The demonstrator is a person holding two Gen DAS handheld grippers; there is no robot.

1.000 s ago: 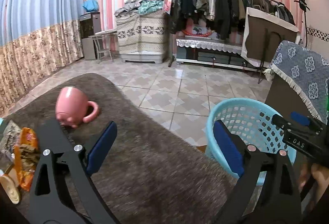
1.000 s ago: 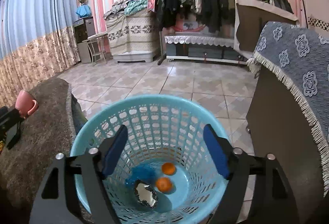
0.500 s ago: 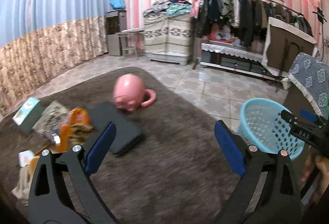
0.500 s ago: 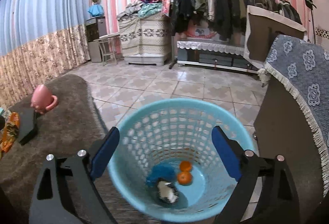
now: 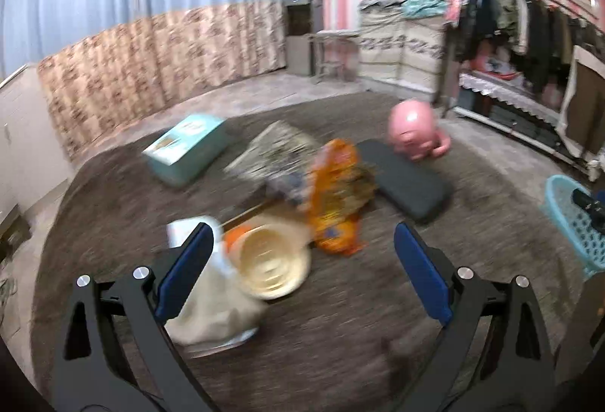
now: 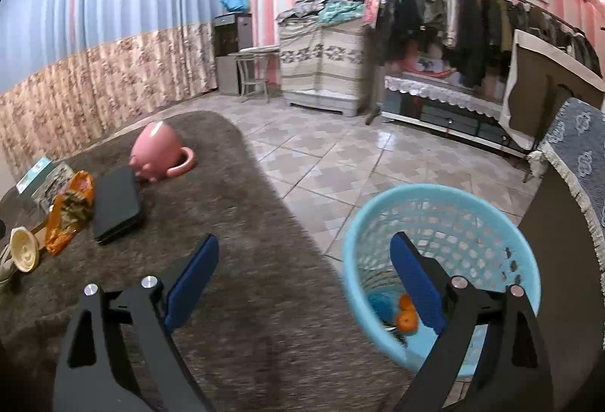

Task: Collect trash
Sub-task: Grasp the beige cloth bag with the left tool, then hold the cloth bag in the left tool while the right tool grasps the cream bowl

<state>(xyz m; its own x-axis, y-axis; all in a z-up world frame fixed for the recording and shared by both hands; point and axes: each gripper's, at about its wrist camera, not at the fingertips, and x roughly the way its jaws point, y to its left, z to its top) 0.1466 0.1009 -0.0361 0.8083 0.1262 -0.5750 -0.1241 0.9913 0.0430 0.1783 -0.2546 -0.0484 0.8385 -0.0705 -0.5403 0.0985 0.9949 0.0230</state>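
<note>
On the far left of the brown-covered desk (image 5: 113, 192) sat a teal box (image 5: 185, 149), and beside it a grey printed packet (image 5: 276, 151). Nearer, a crumpled white wrapper (image 5: 215, 317) lay just inside the left claw's (image 5: 302, 272) near finger, touching a cream paper bowl (image 5: 270, 266); that claw was spread wide with nothing in it! Right of the bowl, an orange snack bag (image 5: 336, 196) leaned against a flat black case (image 5: 404, 177), and a pink mug (image 5: 414, 134) lay tipped on its side behind the case. Over at the desk's right edge, the right claw (image 6: 302, 274) had just been opening and gaped wide, empty too, one finger over the desk, the other over the blue basket (image 6: 487, 219) on the tiled floor (image 6: 325, 158). Two oranges (image 6: 406, 313) and a blue scrap (image 6: 380, 302) lay at its bottom.
</note>
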